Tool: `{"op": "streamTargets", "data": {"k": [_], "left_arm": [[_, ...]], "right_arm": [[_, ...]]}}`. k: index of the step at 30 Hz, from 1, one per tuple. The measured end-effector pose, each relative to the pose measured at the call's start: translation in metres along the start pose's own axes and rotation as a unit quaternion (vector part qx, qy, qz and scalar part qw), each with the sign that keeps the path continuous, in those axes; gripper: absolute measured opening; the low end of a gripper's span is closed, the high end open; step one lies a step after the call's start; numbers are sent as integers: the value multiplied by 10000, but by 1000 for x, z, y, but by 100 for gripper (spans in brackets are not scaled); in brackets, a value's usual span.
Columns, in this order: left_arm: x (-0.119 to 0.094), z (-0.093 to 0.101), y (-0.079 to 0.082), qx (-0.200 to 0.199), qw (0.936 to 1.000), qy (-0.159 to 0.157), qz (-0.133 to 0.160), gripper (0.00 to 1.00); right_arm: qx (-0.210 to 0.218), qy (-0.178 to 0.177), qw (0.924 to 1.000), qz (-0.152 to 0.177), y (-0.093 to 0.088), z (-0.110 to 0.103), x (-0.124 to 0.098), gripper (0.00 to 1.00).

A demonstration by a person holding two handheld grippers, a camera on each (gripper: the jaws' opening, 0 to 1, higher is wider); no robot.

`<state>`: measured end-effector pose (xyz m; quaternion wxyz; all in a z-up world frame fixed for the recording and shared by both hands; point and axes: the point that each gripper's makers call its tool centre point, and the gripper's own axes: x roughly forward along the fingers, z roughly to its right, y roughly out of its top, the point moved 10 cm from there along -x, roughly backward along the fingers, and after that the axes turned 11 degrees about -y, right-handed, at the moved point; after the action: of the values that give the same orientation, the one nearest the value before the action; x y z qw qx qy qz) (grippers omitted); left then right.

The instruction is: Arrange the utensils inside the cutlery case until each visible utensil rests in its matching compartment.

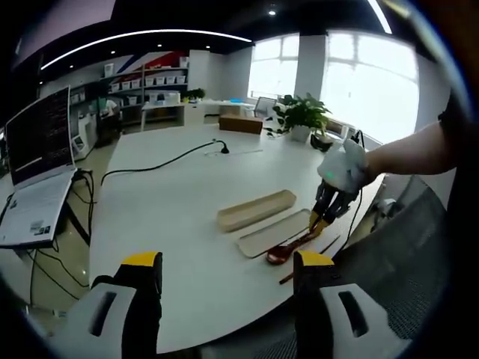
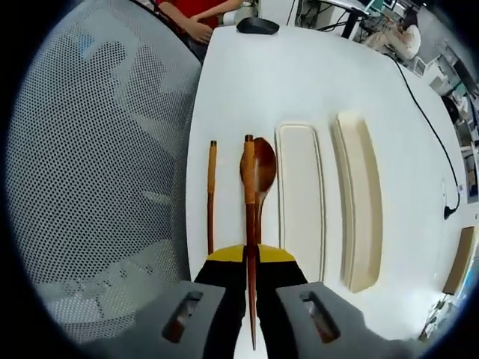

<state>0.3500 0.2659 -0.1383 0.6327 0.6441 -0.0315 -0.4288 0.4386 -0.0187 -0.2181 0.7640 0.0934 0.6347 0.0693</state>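
Two chopsticks, one spoon, two case pieces on the white counter (image 2: 247, 82).

My right gripper (image 2: 250, 258) is clamping one chopstick (image 2: 249, 187): its fingers (image 2: 221, 262) are pressed together on the shaft, which is running straight forward from between them, wrapped end farthest out. That chopstick is lying over the spoon (image 2: 263, 168), crossing the left side of its bowl. The second chopstick (image 2: 211, 194) is lying alone on the counter just to the left, close to the counter edge and parallel to the first.

To the right of the spoon, the flat tray (image 2: 299, 194) is sitting just beside it. The deeper tray (image 2: 359, 202) is lying beyond that, near it but apart. Both are showing nothing inside.

My left gripper (image 1: 228, 273) is hanging above the near counter edge, well apart from the utensils, fingers (image 1: 142, 263) spread wide and gripping nothing. From there I am seeing my right gripper (image 1: 323, 217) tipped down over the spoon (image 1: 283, 253).

One mesh chair (image 2: 97, 172) is standing against the counter edge. One laptop (image 1: 37, 172), one cable (image 1: 161, 161) and one plant (image 1: 299, 116) are sitting farther off.
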Motion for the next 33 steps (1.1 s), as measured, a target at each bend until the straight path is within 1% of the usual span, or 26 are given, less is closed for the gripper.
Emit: {"op": "streamTargets", "data": {"k": [7,10,20,26,33], "left_arm": [[1,-1,0,12,10000,-9,-11,73],[1,-1,0,21,10000,-21,-18,73],[1,-1,0,14,10000,-17,-21,73],[1,-1,0,8,10000,-8,-27,73],[0,-1,-1,6,10000,4,-50,73]], "right_arm": [[-58,-118,9999,-1,4,14,-5,0],[-164,-187,9997,-14,7,21,-6,0],[-230,-372,9990,51,14,40,-9,0],[-139,-478,9987,58,17,55,-10,0],[-169,-625,9979,25,20,71,-9,0]]}}
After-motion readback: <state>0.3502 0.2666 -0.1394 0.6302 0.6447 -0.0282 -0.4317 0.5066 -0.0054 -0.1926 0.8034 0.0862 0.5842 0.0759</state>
